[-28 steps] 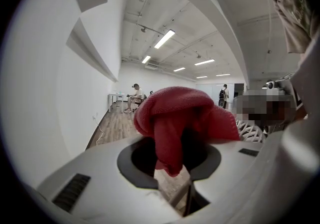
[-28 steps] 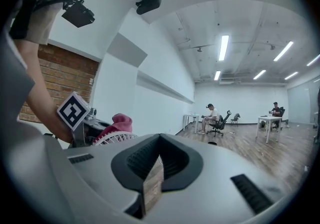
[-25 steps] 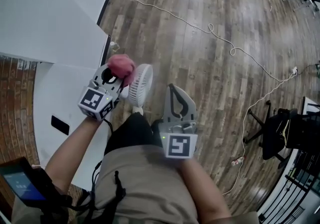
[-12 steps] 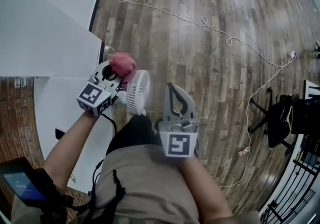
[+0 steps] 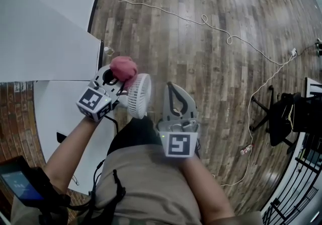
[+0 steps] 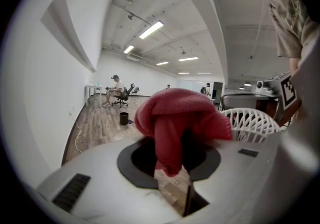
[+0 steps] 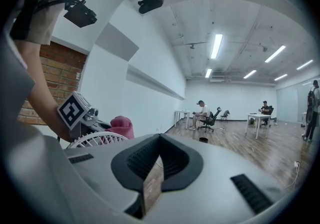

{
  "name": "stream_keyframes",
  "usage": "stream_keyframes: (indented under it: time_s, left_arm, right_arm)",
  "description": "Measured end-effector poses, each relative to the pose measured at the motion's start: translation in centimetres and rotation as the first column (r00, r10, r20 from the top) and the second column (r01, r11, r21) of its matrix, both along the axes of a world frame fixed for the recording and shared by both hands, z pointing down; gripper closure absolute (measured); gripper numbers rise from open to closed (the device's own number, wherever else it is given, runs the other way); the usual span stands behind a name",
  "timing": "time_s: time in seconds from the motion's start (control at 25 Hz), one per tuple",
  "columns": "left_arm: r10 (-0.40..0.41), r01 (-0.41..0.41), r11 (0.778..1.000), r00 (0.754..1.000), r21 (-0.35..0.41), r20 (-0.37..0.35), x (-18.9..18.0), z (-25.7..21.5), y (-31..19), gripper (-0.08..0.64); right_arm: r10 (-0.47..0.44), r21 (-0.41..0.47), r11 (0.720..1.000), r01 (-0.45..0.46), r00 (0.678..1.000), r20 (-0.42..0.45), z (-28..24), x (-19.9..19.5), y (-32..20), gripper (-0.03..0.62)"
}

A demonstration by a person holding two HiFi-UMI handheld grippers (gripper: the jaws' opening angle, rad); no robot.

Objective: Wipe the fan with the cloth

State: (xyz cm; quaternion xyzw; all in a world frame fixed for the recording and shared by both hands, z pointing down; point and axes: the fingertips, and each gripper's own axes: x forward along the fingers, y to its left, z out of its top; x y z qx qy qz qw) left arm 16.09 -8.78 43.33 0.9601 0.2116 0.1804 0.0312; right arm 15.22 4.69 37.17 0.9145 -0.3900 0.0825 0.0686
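A small white fan stands with its round grille between my two grippers, above the person's lap. My left gripper is shut on a bunched red cloth, which lies against the fan's upper rim. In the left gripper view the cloth hangs between the jaws of the left gripper, with the fan's grille just to its right. My right gripper is to the right of the fan, shut and empty. The right gripper view shows the right gripper, with the fan and the cloth to its left.
A white table lies at the left with a dark phone on it. A white cable runs across the wooden floor. A black office chair stands at the right. A lit screen is at the lower left.
The left gripper has shifted and turned a little with the cloth against the fan's rim. The right gripper has stayed where it was, still shut.
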Motion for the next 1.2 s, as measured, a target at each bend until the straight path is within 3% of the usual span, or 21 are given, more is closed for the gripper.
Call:
stream_keyframes:
  time_s: [0.6,0.92,1.2]
  left_arm:
    - [-0.091,0.097,0.994,0.988,0.041,-0.127,-5.2,-4.2,1.3,0.469]
    - [-0.109,0.119,0.991,0.981,0.056,-0.158,-8.1,-5.1,2.7,0.469]
    - [-0.195,0.204,0.978,0.969,0.040,-0.152,-10.6,-4.6,3.4,0.469]
  right_arm:
    - [-0.069,-0.006,0.998,0.069,0.997,0.016,0.5,-3.1,-0.9,0.594]
    - [-0.082,0.012,0.997,0.082,0.996,0.022,0.8,-4.1,-1.0,0.594]
    - [-0.137,0.030,0.990,0.137,0.990,0.011,0.3,-5.0,-0.8,0.594]
